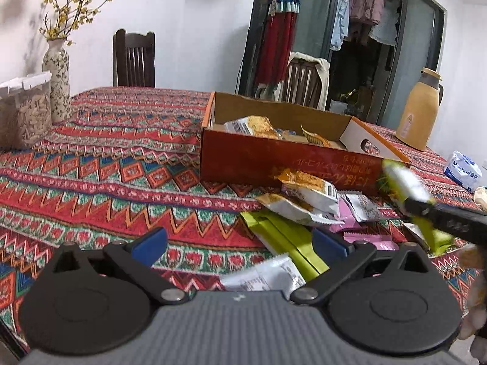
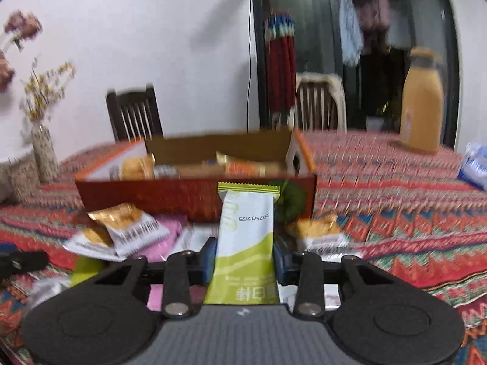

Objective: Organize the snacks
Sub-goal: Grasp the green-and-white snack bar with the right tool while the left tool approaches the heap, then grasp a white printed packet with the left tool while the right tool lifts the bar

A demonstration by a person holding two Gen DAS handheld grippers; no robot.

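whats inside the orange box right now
Inside the orange box lie a few snack packets: a white-and-orange packet and an orange wrapper. The near wall hides the floor and anything lying lower.

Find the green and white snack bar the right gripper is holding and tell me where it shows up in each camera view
Left wrist view: the green and white snack bar is at the right edge, blurred, held off the table in the right gripper.
Right wrist view: it stands upright at centre, clamped between the blue pads.
Shared landmark: the red cardboard box sits right behind the bar in both views.
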